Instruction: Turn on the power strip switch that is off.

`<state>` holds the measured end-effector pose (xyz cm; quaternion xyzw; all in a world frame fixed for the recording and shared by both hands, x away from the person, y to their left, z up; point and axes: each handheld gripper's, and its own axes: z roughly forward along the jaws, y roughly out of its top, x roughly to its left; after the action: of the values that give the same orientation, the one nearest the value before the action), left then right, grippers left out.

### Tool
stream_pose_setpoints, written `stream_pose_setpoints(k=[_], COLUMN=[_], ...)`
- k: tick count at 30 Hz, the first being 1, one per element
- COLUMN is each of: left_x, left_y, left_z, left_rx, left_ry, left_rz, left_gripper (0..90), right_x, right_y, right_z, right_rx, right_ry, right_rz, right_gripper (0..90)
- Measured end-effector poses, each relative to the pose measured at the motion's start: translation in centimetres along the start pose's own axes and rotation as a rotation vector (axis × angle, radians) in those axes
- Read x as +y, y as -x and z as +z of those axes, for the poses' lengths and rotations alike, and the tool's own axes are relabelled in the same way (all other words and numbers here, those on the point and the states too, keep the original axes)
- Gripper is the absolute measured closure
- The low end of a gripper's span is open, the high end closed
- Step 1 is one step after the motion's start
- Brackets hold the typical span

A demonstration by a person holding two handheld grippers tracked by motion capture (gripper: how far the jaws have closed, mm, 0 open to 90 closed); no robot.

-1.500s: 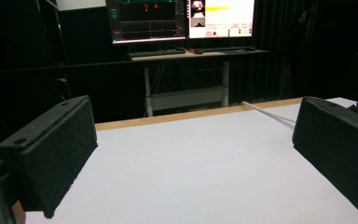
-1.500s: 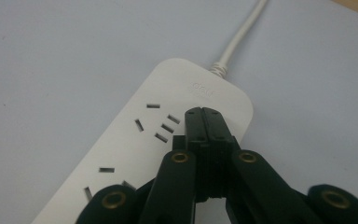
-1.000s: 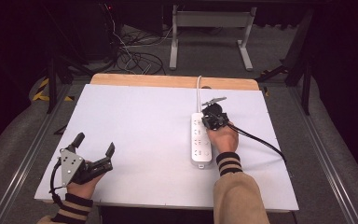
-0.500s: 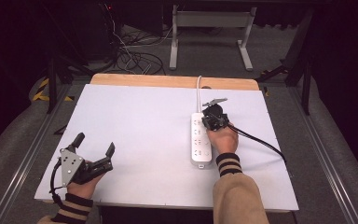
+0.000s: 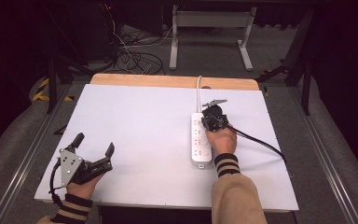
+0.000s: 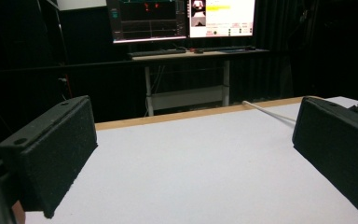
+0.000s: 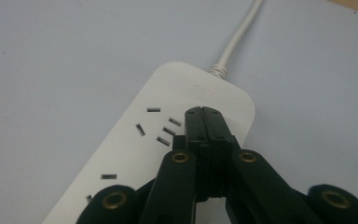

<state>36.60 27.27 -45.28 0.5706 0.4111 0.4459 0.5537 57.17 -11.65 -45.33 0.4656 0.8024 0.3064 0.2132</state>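
Note:
A white power strip (image 5: pixel 200 142) lies lengthwise on the white table (image 5: pixel 140 121), right of centre, and its white cord (image 5: pixel 198 93) runs off the far edge. My right gripper (image 5: pixel 209 120) is shut and hovers over the strip's far end. From its own camera the closed tips (image 7: pixel 203 112) rest just above the sockets of the strip (image 7: pixel 200 88), with nothing seen between them. Near the front left corner my left gripper (image 5: pixel 93 144) lies low and open. Its two black pads (image 6: pixel 51 149) frame bare tabletop, and the cord (image 6: pixel 265 109) shows far off.
A wooden strip (image 5: pixel 168 80) borders the table's far edge. A black cable (image 5: pixel 261 142) trails right from my right gripper. Behind the table stand a metal desk frame (image 5: pixel 209 37), loose floor cables (image 5: pixel 130 56) and lit monitors (image 6: pixel 182 18).

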Motion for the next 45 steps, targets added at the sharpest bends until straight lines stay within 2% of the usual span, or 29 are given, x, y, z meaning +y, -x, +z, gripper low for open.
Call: stream_pose_setpoints(k=[2, 4, 5, 9, 45], left_x=[0.02, 0.03, 0.02, 0.02, -0.02], left_y=[-0.01, -0.04, -0.05, -0.01, 0.07], left_z=[-0.07, -0.14, -0.15, -0.21, -0.03], left_rx=[0.000, 0.001, 0.000, 0.003, 0.009], left_ry=[0.001, 0.001, 0.001, 0.001, 0.003], left_rz=[0.003, 0.007, 0.003, 0.004, 0.010], left_gripper=[0.4, 0.4, 0.4, 0.5, 0.3], right_x=[-0.13, -0.38, -0.66, -0.83, -1.03], right_y=[0.09, 0.03, 0.17, 0.08, 0.03], right_z=[0.01, -0.05, -0.06, -0.07, -0.11], right_rx=[0.004, 0.001, 0.009, 0.004, -0.001], right_ry=[0.004, 0.018, 0.038, 0.050, 0.062], right_rz=[0.014, 0.008, 0.020, 0.015, 0.021], right_gripper=[90.0, 90.0, 90.0, 90.0, 90.0])
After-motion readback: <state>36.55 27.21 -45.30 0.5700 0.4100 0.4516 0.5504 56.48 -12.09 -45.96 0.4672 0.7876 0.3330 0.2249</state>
